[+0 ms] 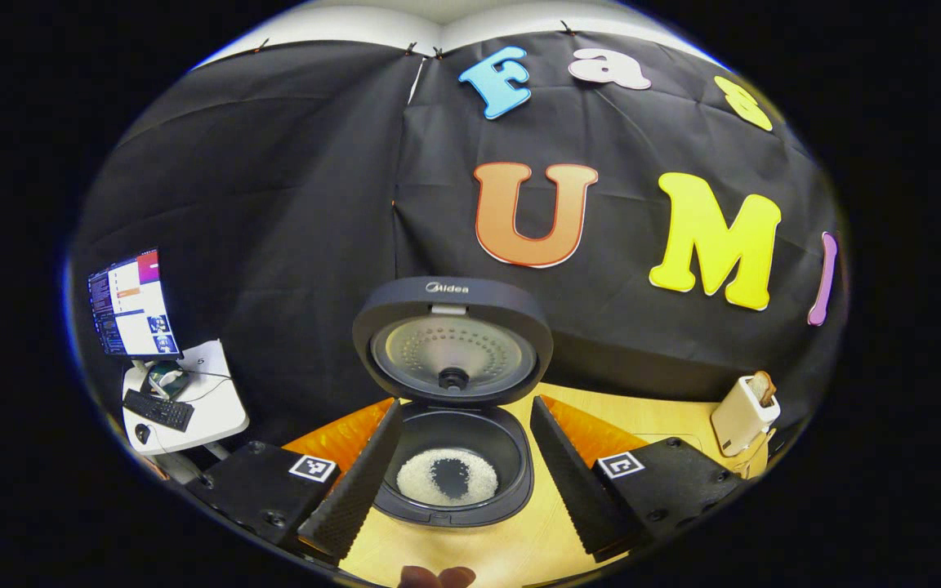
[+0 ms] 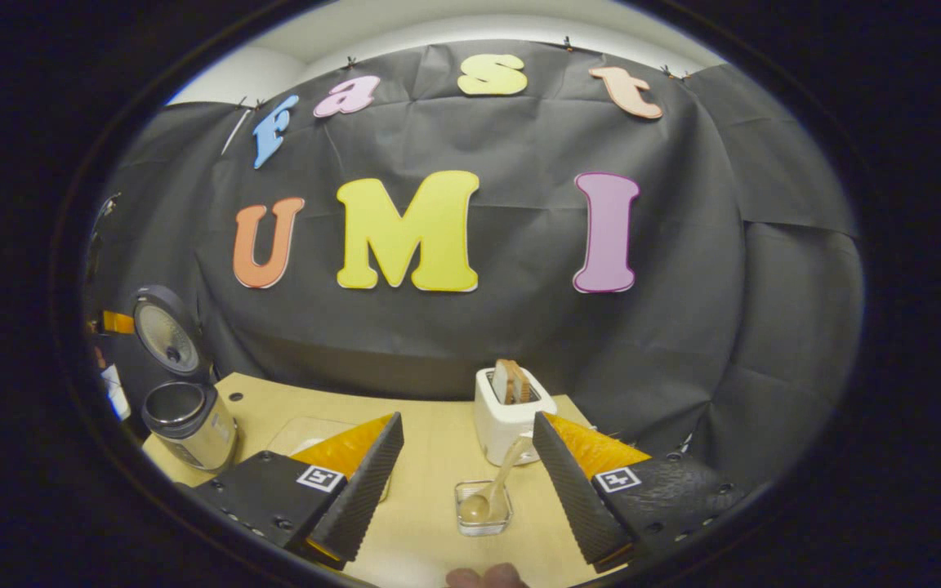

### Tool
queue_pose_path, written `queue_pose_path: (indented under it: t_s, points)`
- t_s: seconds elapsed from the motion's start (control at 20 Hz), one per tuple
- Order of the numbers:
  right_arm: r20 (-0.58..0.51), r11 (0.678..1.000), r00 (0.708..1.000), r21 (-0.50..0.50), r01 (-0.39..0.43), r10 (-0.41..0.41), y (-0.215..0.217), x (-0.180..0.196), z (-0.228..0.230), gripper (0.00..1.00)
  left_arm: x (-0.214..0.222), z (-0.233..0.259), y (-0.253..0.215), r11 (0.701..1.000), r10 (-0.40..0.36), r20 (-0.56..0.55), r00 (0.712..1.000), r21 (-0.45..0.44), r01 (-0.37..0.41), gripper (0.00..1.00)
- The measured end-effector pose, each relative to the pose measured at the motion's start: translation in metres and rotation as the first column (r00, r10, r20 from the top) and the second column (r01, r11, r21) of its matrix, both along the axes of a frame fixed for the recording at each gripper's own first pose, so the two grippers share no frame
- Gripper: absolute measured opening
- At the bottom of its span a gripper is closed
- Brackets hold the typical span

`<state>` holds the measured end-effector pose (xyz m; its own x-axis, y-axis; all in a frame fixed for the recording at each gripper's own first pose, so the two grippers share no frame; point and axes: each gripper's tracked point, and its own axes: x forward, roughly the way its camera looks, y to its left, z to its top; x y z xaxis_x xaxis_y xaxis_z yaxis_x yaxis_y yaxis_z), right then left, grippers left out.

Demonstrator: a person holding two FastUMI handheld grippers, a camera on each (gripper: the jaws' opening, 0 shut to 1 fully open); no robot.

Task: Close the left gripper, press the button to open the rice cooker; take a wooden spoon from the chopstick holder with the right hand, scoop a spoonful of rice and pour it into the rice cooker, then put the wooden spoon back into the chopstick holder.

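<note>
Left gripper [image 1: 464, 474] up over the rice cooker [image 1: 454, 469], fingers spread wide, gripping nothing, pot framed right between them. Lid [image 1: 452, 343] standing open, tilted back toward the booth wall, inner plate w/ its dotted ring facing fwd. Down in the inner pot: a ring of white rice [image 1: 448, 478], dark bare patch in the middle. Cooker sitting on the pale wooden table [image 1: 519, 539]. Off to the right on that table, near its edge, a cream chopstick holder [image 1: 744, 412] w/ something wooden poking out the top. Far left, well apart from the table, a small white side table w/ monitor [image 1: 131, 304] and keyboard. Over on the right gripper view: right gripper [image 2: 468, 482] also spread open, empty. Just ahead between its fingers, a small clear dish [image 2: 483, 506] w/ the wooden spoon [image 2: 491, 490] lying in it, bowl down in the dish, handle leaning up toward the chopstick holder [image 2: 511, 412] just behind. Rice cooker [image 2: 185, 408] again at far left of the table, lid up. Fingertip or two peeking in at bottom edge of both views.
</note>
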<state>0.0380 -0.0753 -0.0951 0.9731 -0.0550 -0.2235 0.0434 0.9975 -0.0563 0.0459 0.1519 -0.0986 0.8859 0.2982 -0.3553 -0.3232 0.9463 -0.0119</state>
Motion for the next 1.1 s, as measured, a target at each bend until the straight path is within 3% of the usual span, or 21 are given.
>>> queue_pose_path:
  t_s: [0.2,0.6,1.1]
  points:
    - [-0.028,1.000,1.000,0.019,-0.001,0.001,-0.015,0.003,-0.011,0.95,-0.011,0.008,-0.023,0.998,-0.044,0.034,0.998,0.040,0.042,1.00]
    - [-0.195,0.998,0.980,0.052,-0.029,0.039,-0.039,0.029,-0.072,0.96,-0.022,0.010,-0.083,0.991,-0.123,0.055,0.991,0.059,0.120,0.99]
    - [-0.367,0.988,0.923,0.135,-0.072,0.118,-0.053,0.114,-0.170,0.96,-0.011,0.018,-0.112,0.989,-0.133,0.062,0.989,0.079,0.128,0.99]
